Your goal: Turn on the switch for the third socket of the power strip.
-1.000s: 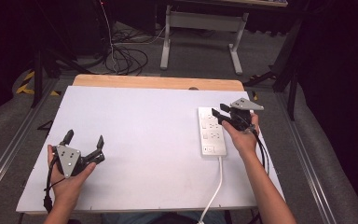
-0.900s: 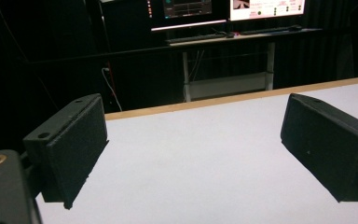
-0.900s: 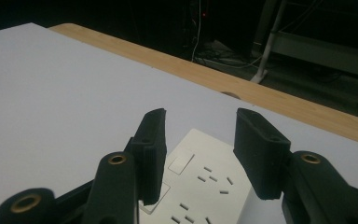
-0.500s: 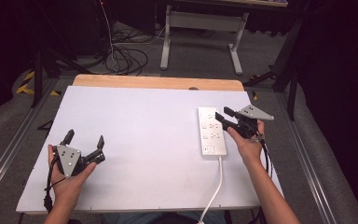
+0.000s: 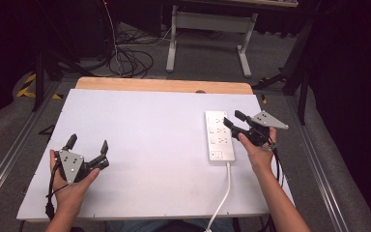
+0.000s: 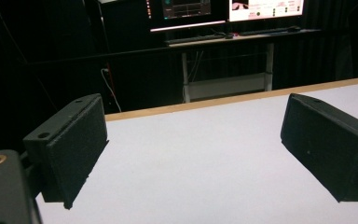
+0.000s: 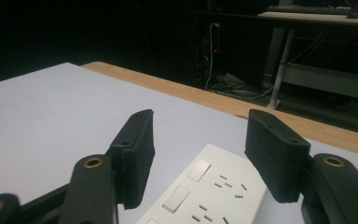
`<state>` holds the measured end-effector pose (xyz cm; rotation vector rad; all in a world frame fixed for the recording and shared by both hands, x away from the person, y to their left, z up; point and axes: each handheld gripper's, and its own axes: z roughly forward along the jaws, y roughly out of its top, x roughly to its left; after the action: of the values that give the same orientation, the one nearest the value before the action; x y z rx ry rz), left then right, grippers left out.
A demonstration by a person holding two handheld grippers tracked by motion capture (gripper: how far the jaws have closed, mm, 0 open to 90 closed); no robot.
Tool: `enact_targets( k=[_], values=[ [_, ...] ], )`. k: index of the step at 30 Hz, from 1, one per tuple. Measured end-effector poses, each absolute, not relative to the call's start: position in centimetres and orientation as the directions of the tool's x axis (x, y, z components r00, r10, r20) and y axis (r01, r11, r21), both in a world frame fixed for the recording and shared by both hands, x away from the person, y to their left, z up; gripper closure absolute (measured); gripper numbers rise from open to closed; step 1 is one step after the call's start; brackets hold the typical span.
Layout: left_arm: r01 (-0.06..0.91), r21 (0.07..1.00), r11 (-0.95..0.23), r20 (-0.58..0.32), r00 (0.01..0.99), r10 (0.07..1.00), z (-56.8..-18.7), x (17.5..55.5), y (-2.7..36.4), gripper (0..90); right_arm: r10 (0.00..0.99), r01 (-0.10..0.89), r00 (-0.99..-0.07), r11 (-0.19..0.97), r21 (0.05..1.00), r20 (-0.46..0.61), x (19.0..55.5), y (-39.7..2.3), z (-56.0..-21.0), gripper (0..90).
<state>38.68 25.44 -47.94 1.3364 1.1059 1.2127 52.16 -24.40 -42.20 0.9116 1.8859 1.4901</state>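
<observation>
I am reading the right gripper [image 5: 235, 120] at the right of the high view: its jaws have just been opening and are now standing part-way apart, gripping nothing. Compared with a second ago, the hand has shifted from over the power strip [image 5: 219, 137] to its right edge, which I am judging as a release or a re-approach rather than a lift.

The power strip is lying flat on the white table [image 5: 149, 145], right of centre, with its white cable [image 5: 224, 193] running toward the bottom edge. In the right gripper view the power strip [image 7: 205, 191] is sitting low between the two jaws, below the pads, untouched.

The left gripper [image 5: 88, 145], lower left, is holding wide open and empty, well apart from the strip.
</observation>
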Motion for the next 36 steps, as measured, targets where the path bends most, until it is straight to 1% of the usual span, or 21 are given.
enact_targets(
  k=[2, 5, 9, 16, 21, 26, 28, 32, 34, 36],
  values=[
    [0.011, 0.995, -0.102, 0.1, 0.085, 0.991, -47.9, 38.7, 25.4, 7.8, 0.791, 0.169, -0.612, 0.148, 0.974, -0.014, 52.1, -24.5, -42.3, 33.1],
    [0.009, 0.995, -0.103, 0.102, 0.086, 0.991, -47.9, 38.7, 25.4, 7.8, 0.793, 0.162, -0.609, 0.14, 0.977, -0.013, 52.1, -24.6, -42.2, 30.8],
    [0.009, 0.995, -0.103, 0.102, 0.085, 0.991, -47.9, 38.7, 25.4, 7.8, 0.792, 0.166, -0.61, 0.135, 0.977, -0.006, 52.0, -24.7, -42.4, 22.5],
    [0.011, 0.994, -0.106, 0.104, 0.086, 0.991, -47.9, 38.7, 25.4, 7.8, 0.793, 0.141, -0.609, 0.123, 0.982, -0.012, 51.3, -25.1, -42.4, 22.6],
    [0.009, 0.994, -0.106, 0.105, 0.086, 0.991, -47.9, 38.7, 25.4, 7.8, 0.792, 0.134, -0.611, 0.099, 0.986, 0.004, 50.8, -25.4, -42.5, 22.3],
    [0.012, 0.994, -0.107, 0.105, 0.085, 0.991, -47.9, 38.7, 25.4, 7.8, 0.783, 0.087, -0.621, 0.11, 0.99, -0.032, 50.0, -25.5, -42.7, 16.7],
    [0.008, 0.994, -0.106, 0.105, 0.084, 0.991, -47.9, 38.7, 25.4, 7.8, 0.784, 0.077, -0.619, 0.111, 0.991, -0.04, 49.6, -25.6, -42.7, 16.2],
    [0.009, 0.994, -0.105, 0.104, 0.085, 0.991, -47.9, 38.7, 25.4, 7.8, 0.772, 0.067, -0.634, 0.108, 0.992, -0.041, 49.1, -25.9, -43.1, 12.0],
    [0.007, 0.994, -0.106, 0.105, 0.083, 0.991, -47.9, 38.7, 25.4, 7.8, 0.767, 0.056, -0.64, 0.106, 0.993, -0.046, 49.0, -26.0, -43.2, 7.0],
    [0.007, 0.994, -0.107, 0.106, 0.084, 0.991, -47.9, 38.7, 25.4, 7.8, 0.765, 0.046, -0.642, 0.093, 0.995, -0.041, 49.0, -26.0, -43.2, 5.7]
  ],
)
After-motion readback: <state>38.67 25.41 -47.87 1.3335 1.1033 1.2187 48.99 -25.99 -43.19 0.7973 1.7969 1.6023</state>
